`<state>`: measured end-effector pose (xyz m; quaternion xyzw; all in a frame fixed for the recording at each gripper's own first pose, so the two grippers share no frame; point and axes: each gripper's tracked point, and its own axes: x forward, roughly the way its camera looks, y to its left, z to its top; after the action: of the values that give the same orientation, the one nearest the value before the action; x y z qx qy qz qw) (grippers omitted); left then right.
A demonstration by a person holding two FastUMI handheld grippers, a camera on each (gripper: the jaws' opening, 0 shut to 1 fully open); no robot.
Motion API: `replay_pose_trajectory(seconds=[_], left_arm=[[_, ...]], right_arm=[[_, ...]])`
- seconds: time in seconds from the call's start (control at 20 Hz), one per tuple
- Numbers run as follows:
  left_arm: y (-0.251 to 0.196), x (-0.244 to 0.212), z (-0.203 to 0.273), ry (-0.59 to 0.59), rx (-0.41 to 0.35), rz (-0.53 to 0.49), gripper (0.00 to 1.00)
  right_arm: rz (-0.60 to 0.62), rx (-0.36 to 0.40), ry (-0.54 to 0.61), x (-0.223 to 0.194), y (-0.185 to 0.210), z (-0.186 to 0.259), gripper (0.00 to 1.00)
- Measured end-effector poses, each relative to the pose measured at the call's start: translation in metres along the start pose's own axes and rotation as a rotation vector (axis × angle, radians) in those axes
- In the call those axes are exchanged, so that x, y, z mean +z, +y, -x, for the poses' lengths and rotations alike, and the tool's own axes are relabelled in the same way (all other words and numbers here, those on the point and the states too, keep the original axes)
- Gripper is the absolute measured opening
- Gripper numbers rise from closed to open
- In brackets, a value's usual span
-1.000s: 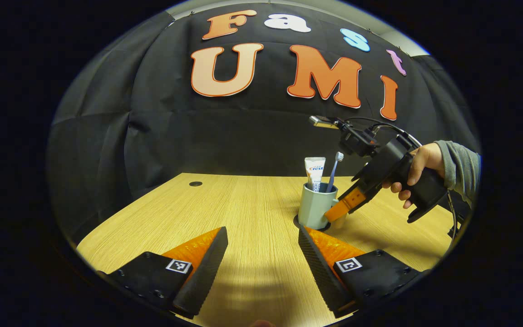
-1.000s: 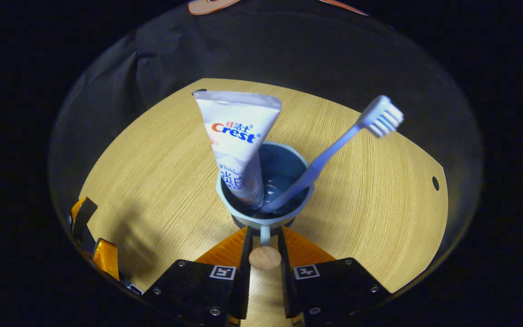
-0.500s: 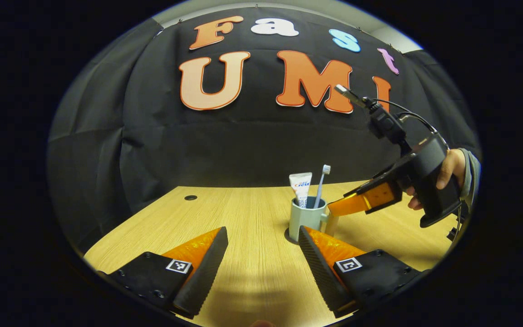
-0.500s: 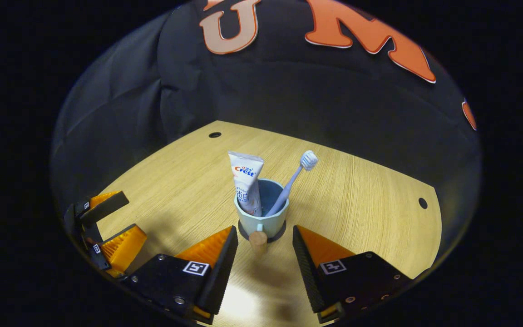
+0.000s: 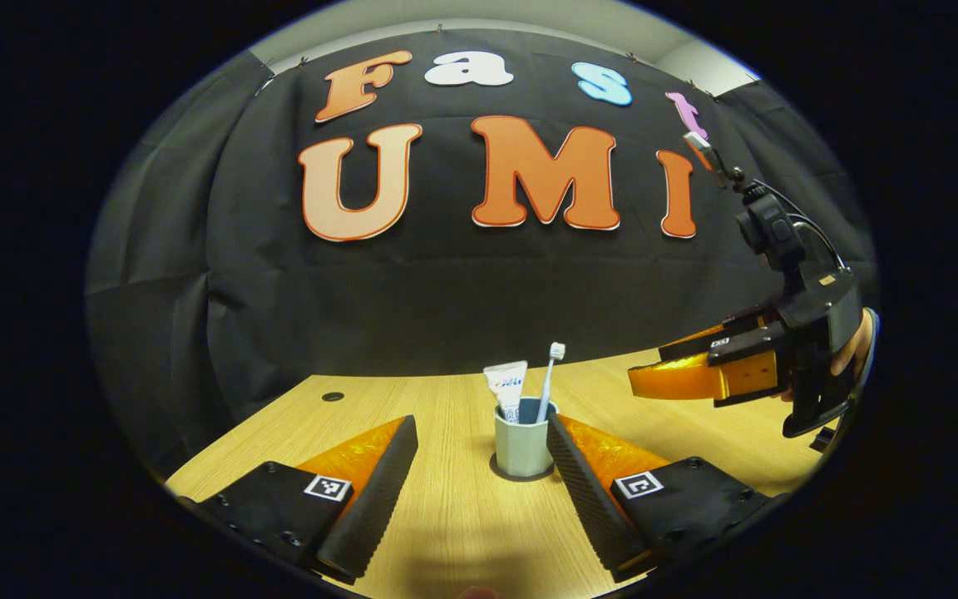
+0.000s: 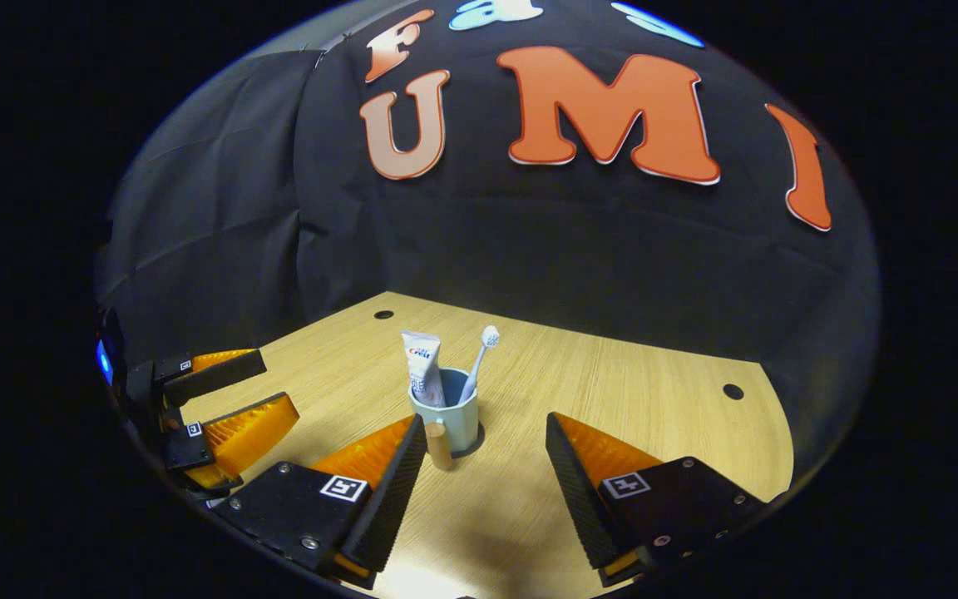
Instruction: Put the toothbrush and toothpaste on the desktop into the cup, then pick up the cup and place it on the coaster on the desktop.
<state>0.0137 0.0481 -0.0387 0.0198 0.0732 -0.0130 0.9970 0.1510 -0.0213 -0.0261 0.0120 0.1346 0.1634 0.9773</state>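
A pale blue cup [image 5: 522, 444] [image 6: 454, 420] stands upright on a dark round coaster [image 5: 520, 472] [image 6: 476, 437] on the wooden desktop [image 5: 454, 516]. In it stand a white toothpaste tube [image 5: 507, 385] [image 6: 419, 366] and a pale blue toothbrush [image 5: 549, 378] [image 6: 479, 359], head up. The cup's wooden-ended handle [image 6: 439, 445] points toward the right gripper. My left gripper [image 5: 483, 487] is open, a little short of the cup. My right gripper [image 6: 486, 482] is open, well back from the cup; it also hangs above the desk at the right [image 5: 678, 378] in the left gripper view.
The desktop [image 6: 654, 399] has a small cable hole at each far corner [image 5: 332, 397] [image 6: 732, 391]. The black cloth wall stands right behind the desk. The left gripper [image 6: 221, 408] appears low at the left of the right gripper view.
The right gripper let go of the cup's handle, opened wide and drew back and up. The left gripper also pulled back, so the cup looks smaller. The cup stays on the coaster.
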Motion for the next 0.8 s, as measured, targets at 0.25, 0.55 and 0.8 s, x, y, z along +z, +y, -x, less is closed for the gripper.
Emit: replay_pose_trajectory(seconds=[0.25, 0.55, 0.8], left_arm=[[-0.02, 0.025, 0.005, -0.081, 0.001, -0.021, 0.99], [-0.03, 0.051, 0.016, -0.179, 0.015, -0.01, 0.99], [-0.034, 0.065, 0.027, -0.241, 0.027, -0.01, 0.97]], right_arm=[[0.02, -0.114, -0.159, 0.008, -0.029, 0.039, 0.88], [0.013, -0.216, -0.307, 0.009, -0.055, 0.073, 0.89], [0.033, -0.262, -0.358, 0.01, -0.06, 0.088, 0.89]])
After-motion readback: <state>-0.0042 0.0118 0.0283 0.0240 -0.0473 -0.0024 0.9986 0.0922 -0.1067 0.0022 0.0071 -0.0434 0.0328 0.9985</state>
